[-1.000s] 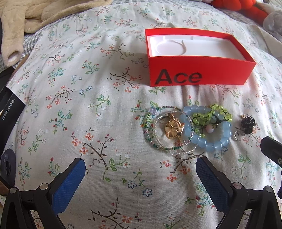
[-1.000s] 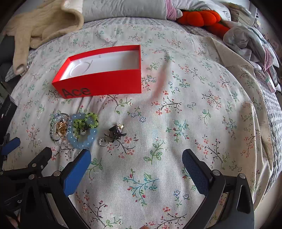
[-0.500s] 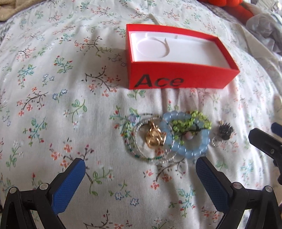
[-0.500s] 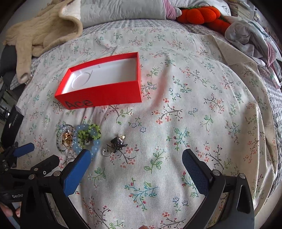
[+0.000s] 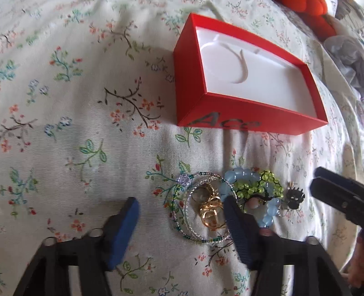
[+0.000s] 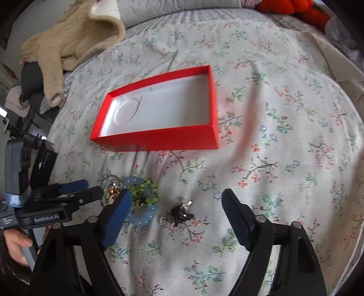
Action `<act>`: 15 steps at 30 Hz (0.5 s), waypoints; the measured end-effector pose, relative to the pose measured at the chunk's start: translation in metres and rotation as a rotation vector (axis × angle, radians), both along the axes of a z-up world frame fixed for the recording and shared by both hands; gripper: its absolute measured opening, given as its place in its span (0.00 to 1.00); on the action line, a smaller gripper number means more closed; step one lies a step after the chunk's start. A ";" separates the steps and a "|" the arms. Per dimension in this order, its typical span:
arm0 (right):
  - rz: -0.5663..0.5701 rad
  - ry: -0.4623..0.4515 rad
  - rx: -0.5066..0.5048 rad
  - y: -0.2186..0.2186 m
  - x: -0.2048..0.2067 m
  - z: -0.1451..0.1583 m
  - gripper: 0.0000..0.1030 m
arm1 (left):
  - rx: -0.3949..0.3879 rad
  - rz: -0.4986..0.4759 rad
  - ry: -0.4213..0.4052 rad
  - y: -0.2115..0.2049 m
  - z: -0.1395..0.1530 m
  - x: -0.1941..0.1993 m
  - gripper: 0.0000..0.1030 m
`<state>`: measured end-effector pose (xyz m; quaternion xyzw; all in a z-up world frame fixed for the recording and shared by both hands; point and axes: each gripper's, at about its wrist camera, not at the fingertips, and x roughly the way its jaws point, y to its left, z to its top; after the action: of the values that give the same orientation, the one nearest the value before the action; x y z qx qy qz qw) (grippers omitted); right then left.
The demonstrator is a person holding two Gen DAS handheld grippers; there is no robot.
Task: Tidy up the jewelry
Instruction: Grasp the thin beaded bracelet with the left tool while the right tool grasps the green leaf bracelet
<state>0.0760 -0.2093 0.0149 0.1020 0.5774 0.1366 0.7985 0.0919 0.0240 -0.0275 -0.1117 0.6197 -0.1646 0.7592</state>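
An open red box (image 5: 227, 109) with a white insert sits on the floral bedspread; it also shows in the right wrist view (image 6: 157, 139). In front of it lies a jewelry pile: thin beaded bangles (image 5: 188, 205), gold rings (image 5: 210, 214), a light blue bead bracelet (image 5: 241, 176), a green bead bracelet (image 5: 268, 186) and a black charm (image 5: 294, 199). My left gripper (image 5: 182, 220) is open and low over the bangles and rings, its right finger covering part of them. My right gripper (image 6: 176, 210) is open around the black charm (image 6: 179, 213), just above it.
A beige knitted garment (image 6: 68, 45) lies at the far left of the bed. An orange plush toy (image 6: 293, 9) and crumpled grey cloth (image 5: 348, 57) lie at the far right. A black item (image 6: 43, 164) sits at the bed's left edge.
Both grippers have moved forward and down toward the jewelry. The left jaws have narrowed and now straddle the bangles and rings. The right gripper now frames the black charm.
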 end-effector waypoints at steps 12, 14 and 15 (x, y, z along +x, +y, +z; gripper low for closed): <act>0.080 0.137 0.063 0.021 0.026 -0.033 0.19 | 0.009 0.002 -0.006 -0.006 -0.009 0.020 0.15; 0.083 0.136 0.056 0.020 0.027 -0.035 0.15 | 0.016 -0.001 -0.009 -0.006 -0.010 0.020 0.10; 0.085 0.133 0.056 0.021 0.027 -0.036 0.11 | 0.021 -0.004 -0.012 -0.006 -0.010 0.019 0.07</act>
<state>0.1028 -0.1887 -0.0207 0.1086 0.6288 0.1793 0.7488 0.1111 0.0183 -0.0372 -0.1015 0.6172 -0.1604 0.7636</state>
